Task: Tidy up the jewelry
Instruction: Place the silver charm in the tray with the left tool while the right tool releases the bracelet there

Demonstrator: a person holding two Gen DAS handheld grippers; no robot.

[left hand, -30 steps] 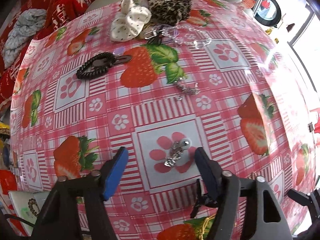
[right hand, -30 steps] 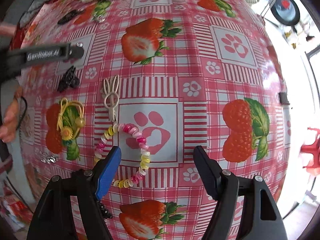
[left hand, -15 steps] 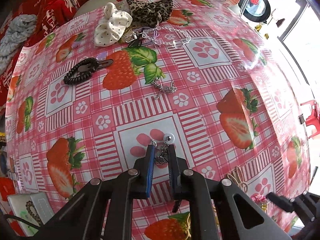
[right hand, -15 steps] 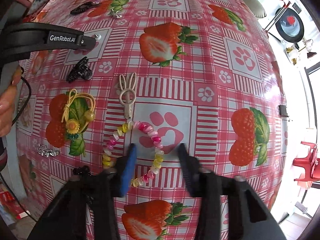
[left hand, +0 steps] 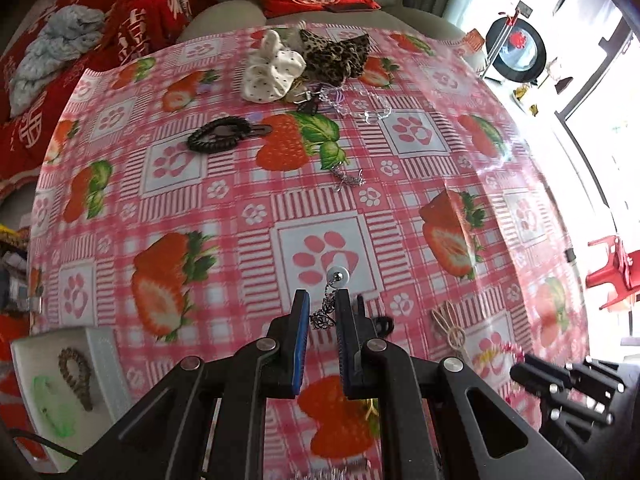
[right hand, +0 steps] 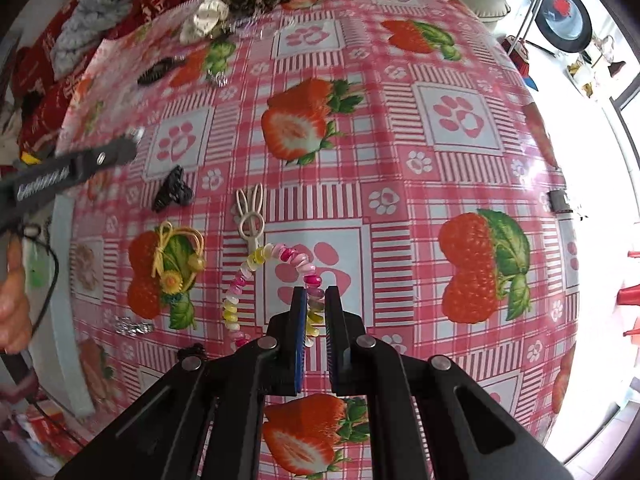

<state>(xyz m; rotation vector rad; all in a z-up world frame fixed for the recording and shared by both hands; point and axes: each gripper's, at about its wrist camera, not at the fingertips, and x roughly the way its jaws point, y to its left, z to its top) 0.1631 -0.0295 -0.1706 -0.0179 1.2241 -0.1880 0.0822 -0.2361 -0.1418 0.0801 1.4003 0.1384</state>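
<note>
Two tools are gripping: left tool (left hand: 322, 306) pinching a silver chain earring (left hand: 329, 300), right tool (right hand: 316, 300) clamping the coiled bead bracelet (right hand: 256, 280), while the white tray (left hand: 102, 356) is lying nearer the left one.

Black plastic grippers (left hand: 322, 308) with blue-padded jaws, silver pivot screws, white "GenRobot.AI" lettering, thin black cable.

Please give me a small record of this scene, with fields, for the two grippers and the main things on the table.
left gripper: shut on the silver earring, chain hanging between its pads
right gripper: shut on the multicolour coil bracelet
white tray: at the table's near-left edge, holds a brown coil hair tie
rabbit-ear clip: flat, at the bracelet's far end
yellow flower hair tie: flat, left of the bracelet
tablecloth: pink check, strawberries
</note>
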